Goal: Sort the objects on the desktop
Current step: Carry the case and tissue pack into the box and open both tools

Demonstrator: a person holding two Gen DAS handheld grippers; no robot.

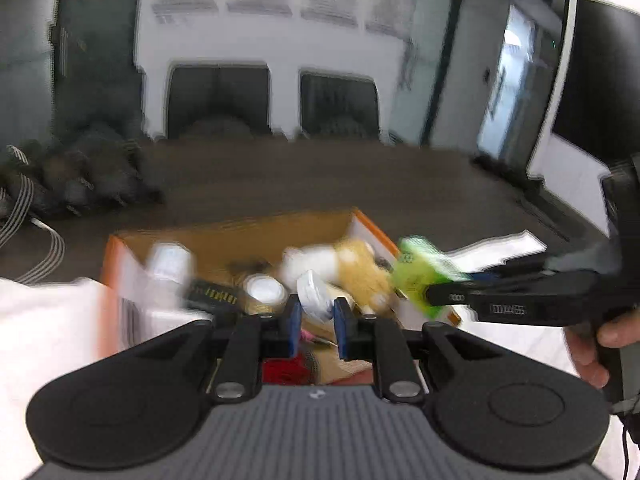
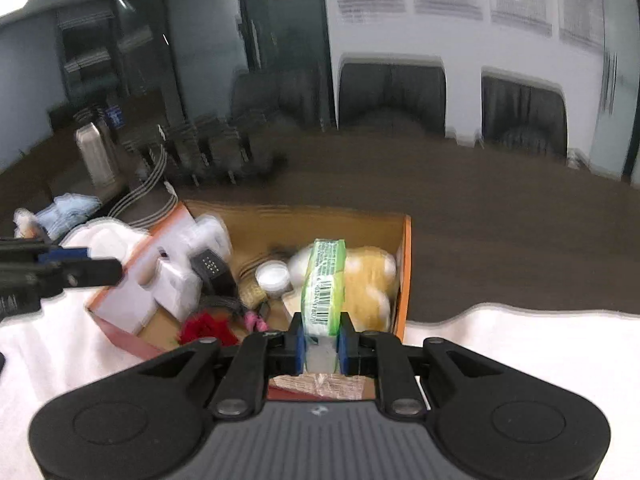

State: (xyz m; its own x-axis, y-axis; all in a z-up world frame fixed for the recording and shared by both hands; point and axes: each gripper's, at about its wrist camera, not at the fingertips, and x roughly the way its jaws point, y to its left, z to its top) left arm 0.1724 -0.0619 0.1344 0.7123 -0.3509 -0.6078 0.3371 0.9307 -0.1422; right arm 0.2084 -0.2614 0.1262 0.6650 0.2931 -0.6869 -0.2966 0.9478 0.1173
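An open cardboard box (image 1: 240,236) with an orange rim (image 2: 406,264) stands on a white cloth. It holds a yellow and white plush toy (image 2: 368,276), a white round lid (image 2: 273,274), a black device (image 2: 210,266), white packs and a red tuft (image 2: 206,328). My right gripper (image 2: 323,328) is shut on a green packet (image 2: 324,280) with a barcode, held upright above the box's near right part. In the left wrist view that packet (image 1: 420,276) hangs by the box's right wall in the right gripper (image 1: 430,294). My left gripper (image 1: 318,308) hovers over the box's near edge, pads narrowly apart, nothing between them.
The white cloth (image 2: 520,352) covers the near part of a dark brown table (image 2: 480,220). A metal bottle (image 2: 94,156), striped cables (image 2: 152,192) and a pale blue cloth (image 2: 68,206) lie at the far left. Dark chairs (image 2: 392,96) stand behind the table. A person's hand (image 1: 600,344) grips the right tool.
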